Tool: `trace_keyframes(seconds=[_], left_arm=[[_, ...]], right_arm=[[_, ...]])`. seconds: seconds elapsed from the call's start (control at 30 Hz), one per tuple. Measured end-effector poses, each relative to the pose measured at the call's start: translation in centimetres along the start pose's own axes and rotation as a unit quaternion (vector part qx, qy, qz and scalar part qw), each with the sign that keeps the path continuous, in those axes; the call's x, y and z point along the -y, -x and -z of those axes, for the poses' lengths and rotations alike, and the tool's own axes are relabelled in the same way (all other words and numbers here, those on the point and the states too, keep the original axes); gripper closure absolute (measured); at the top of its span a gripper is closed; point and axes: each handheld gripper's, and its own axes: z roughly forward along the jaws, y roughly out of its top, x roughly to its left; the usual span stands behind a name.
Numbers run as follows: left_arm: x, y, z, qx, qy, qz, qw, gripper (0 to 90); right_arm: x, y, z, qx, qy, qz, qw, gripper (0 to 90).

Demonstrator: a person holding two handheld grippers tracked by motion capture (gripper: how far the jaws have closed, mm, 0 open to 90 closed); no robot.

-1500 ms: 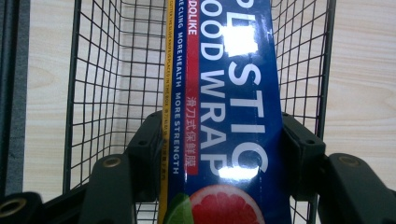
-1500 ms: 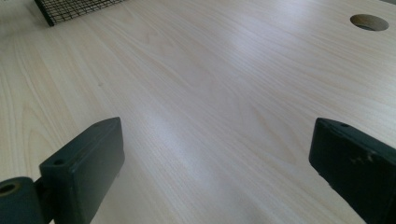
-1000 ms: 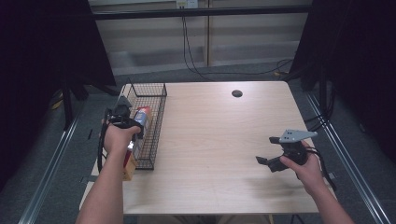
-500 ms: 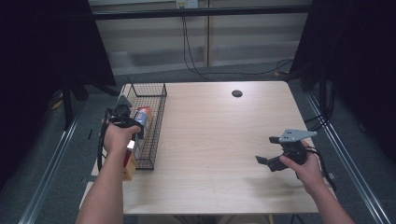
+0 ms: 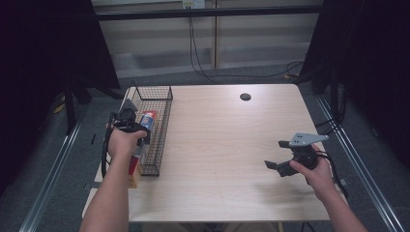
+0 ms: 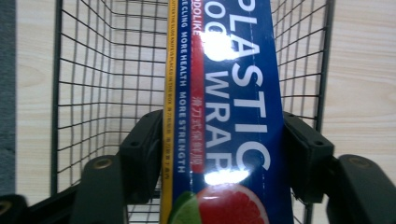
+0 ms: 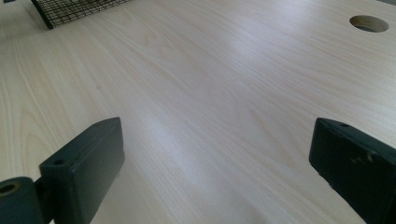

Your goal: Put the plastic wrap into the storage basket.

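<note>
A blue box of plastic food wrap (image 5: 148, 120) (image 6: 233, 102) lies lengthwise in the black wire basket (image 5: 164, 126) (image 6: 79, 93) at the table's left edge. My left gripper (image 5: 138, 126) (image 6: 224, 154) reaches into the basket from above with the box between its jaws. The jaws have just been opening, and the pads (image 6: 144, 154) stand right beside the box's long sides without squeezing it. My right gripper (image 5: 274, 155) (image 7: 215, 163) hovers low over the bare wood at the right front, jaws wide apart with nothing between them.
A tan box (image 5: 135, 173) sits just outside the basket's near left corner, partly under my left forearm. A round cable hole (image 5: 245, 96) (image 7: 369, 23) lies at the table's far middle. The basket's corner (image 7: 74, 9) shows far off in the right gripper view.
</note>
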Motion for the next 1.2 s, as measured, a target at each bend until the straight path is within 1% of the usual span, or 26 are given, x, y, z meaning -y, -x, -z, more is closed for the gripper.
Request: trace_keyframes(seconds=[0.07, 0.1, 0.17, 0.23, 0.3, 0.33, 0.4, 0.43, 0.47, 0.5, 0.53, 0.67, 0.7, 0.73, 0.77, 0.8, 0.83, 0.9, 1.0, 1.13, 1.2], left_arm=[[-0.1, 0.0, 0.3, 0.004, 0.007, -0.001, 1.0000, 33.0], [-0.1, 0.0, 0.4, 0.008, 0.006, -0.004, 0.9999, 31.4], [-0.1, 0.1, 0.7, 0.007, 0.011, -0.010, 0.9999, 29.9], [-0.2, 0.2, 1.2, 0.012, 0.019, -0.007, 0.9997, 28.5], [-0.2, 0.2, 1.7, 0.011, 0.019, -0.015, 0.9996, 26.7], [-0.2, 0.3, 1.9, 0.015, 0.025, -0.013, 0.9995, 26.3], [-0.2, 0.5, 2.4, 0.019, 0.028, -0.021, 0.9992, 25.8], [-0.2, 0.6, 2.8, 0.024, 0.027, -0.023, 0.9991, 25.4], [-0.2, 0.8, 3.0, 0.028, 0.030, -0.022, 0.9989, 24.9], [-0.3, 1.0, 3.3, 0.029, 0.036, -0.027, 0.9986, 24.7], [-0.3, 1.1, 3.6, 0.034, 0.036, -0.034, 0.9982, 24.5], [-0.1, 1.8, 4.1, 0.049, 0.044, -0.047, 0.9967, 22.9], [-0.1, 1.9, 4.3, 0.053, 0.049, -0.046, 0.9964, 22.7], [-0.1, 2.1, 4.4, 0.054, 0.050, -0.055, 0.9957, 22.5], [0.0, 2.3, 4.6, 0.057, 0.053, -0.054, 0.9955, 22.4], [0.0, 2.4, 4.6, 0.059, 0.057, -0.059, 0.9949, 22.0], [0.1, 2.6, 4.7, 0.063, 0.060, -0.057, 0.9946, 21.9], [0.1, 2.8, 4.8, 0.068, 0.062, -0.066, 0.9935, 21.6], [0.3, 3.2, 5.0, 0.076, 0.067, -0.071, 0.9923, 21.3], [0.5, 3.8, 5.0, 0.084, 0.069, -0.084, 0.9905, 20.7], [0.7, 4.2, 4.9, 0.091, 0.071, -0.091, 0.9892, 20.0]], right_arm=[[0.0, -0.1, 0.0, 0.000, 0.000, 0.001, 1.0000, 3.1], [0.0, -0.1, 0.0, -0.001, -0.001, 0.001, 1.0000, 3.1], [0.1, -0.1, 0.1, -0.002, -0.001, 0.002, 1.0000, 3.1], [0.0, -0.1, 0.3, 0.000, 0.002, 0.002, 1.0000, 3.1], [0.0, -0.1, 0.4, 0.002, 0.004, -0.001, 1.0000, 3.1], [0.0, -0.1, 0.4, 0.002, 0.004, -0.002, 1.0000, 3.2], [0.0, -0.1, 0.4, 0.002, 0.005, -0.001, 1.0000, 3.1], [0.0, -0.1, 0.4, 0.002, 0.005, -0.003, 1.0000, 3.1], [0.0, -0.2, 0.3, 0.001, 0.004, -0.002, 1.0000, 3.2], [0.0, -0.2, 0.3, 0.001, 0.003, -0.001, 1.0000, 3.2], [0.0, -0.2, 0.4, 0.001, 0.003, -0.002, 1.0000, 3.2], [0.0, -0.2, 0.4, 0.002, 0.004, -0.003, 1.0000, 3.2], [0.0, -0.2, 0.4, 0.002, 0.004, -0.003, 1.0000, 3.2], [0.0, -0.2, 0.4, 0.003, 0.003, -0.003, 1.0000, 3.2], [0.0, -0.2, 0.4, 0.001, 0.003, -0.003, 1.0000, 3.2], [0.0, -0.2, 0.4, 0.000, 0.003, -0.001, 1.0000, 3.2], [0.0, -0.2, 0.4, 0.000, 0.003, -0.001, 1.0000, 3.2], [0.0, -0.3, 0.4, 0.001, 0.002, -0.001, 1.0000, 3.2], [0.0, -0.3, 0.3, 0.000, 0.002, -0.001, 1.0000, 3.2], [0.1, -0.3, 0.3, 0.000, 0.000, 0.000, 1.0000, 3.2], [0.1, -0.3, 0.3, -0.001, 0.000, 0.000, 1.0000, 3.2]])
